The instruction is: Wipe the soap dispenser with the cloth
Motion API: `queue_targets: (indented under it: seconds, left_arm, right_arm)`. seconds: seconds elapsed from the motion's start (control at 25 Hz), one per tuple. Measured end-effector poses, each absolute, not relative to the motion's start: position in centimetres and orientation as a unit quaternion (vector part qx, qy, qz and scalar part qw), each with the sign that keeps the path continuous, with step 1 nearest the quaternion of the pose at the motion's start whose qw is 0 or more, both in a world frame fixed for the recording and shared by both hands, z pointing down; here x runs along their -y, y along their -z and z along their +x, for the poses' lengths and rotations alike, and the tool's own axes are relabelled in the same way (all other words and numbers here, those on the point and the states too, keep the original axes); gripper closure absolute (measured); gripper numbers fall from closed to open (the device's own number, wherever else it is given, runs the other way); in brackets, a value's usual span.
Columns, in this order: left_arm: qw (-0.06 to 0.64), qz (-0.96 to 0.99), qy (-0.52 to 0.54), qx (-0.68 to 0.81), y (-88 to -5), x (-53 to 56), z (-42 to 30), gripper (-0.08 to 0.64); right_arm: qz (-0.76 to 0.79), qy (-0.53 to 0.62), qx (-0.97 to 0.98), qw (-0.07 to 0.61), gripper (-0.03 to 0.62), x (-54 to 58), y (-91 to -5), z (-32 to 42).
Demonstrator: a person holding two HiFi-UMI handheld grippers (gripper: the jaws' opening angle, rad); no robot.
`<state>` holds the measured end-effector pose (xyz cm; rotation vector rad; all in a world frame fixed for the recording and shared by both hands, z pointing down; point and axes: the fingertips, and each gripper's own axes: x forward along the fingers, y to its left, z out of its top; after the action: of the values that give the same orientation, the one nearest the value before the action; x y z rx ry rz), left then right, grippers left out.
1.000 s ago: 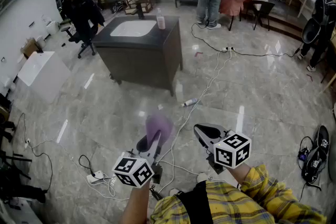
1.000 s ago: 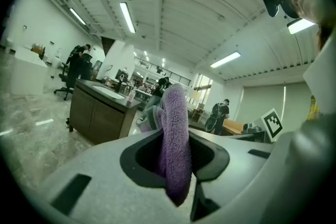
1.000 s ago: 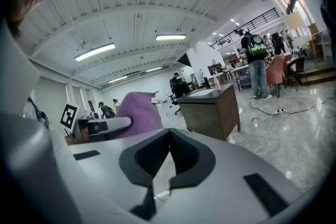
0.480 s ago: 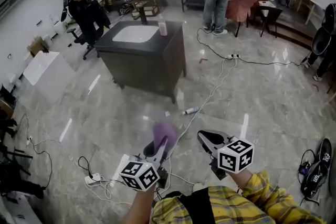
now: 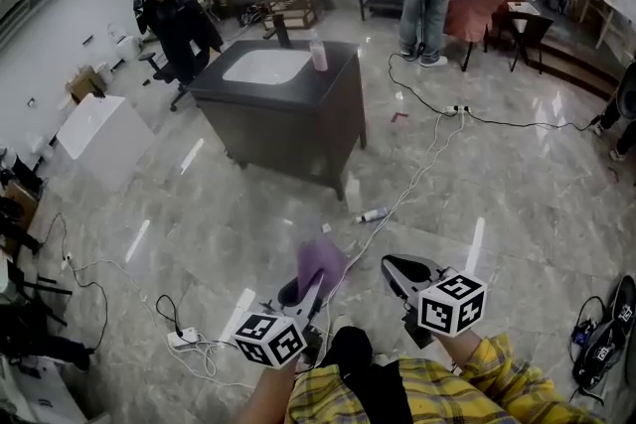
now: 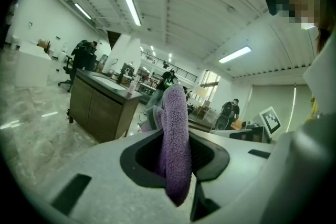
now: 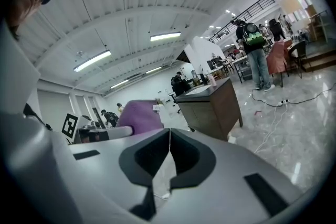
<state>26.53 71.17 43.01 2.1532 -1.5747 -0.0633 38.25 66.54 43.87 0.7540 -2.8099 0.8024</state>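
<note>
Reaching the soap dispenser (image 5: 319, 56) looks like the step in hand: it stands upright on the dark tabletop (image 5: 217, 80) beside the white sink (image 5: 266, 67), well apart from both tools. The left gripper (image 5: 310, 288) pinches the purple cloth (image 5: 320, 261), which sticks up past its jaws. The right gripper (image 5: 395, 266) is pressed together on nothing. Doing this well likely means stepping clear of the cables (image 5: 417, 179) on the floor, holding the pinch firm, and readying the right gripper to steady the dispenser.
</note>
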Motion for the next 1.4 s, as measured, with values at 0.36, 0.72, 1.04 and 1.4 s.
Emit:
queue_targets:
  seconds: [0.36,0.72,1.04,1.4]
  left_arm:
    - [0.242,0.786,0.024,0.569,-43.9,-64.5,22.5,0.480]
    - [0.253,0.794,0.018,0.552,-44.8,-58.2,14.7,0.480]
    - [0.263,0.793,0.029,0.549,-45.1,-54.4,8.6,0.480]
    - [0.273,0.788,0.045,0.550,-45.3,-49.2,6.7,0.480]
  right_arm:
    - [0.277,-0.276,0.917,0.071,0.586,-60.4,-45.0,36.5]
    - [0.290,-0.269,0.915,0.078,0.586,-53.4,-44.8,28.8]
    - [0.303,-0.258,0.914,0.083,0.586,-49.4,-44.3,23.0]
    - [0.295,-0.266,0.912,0.096,0.586,-44.0,-44.9,20.2]
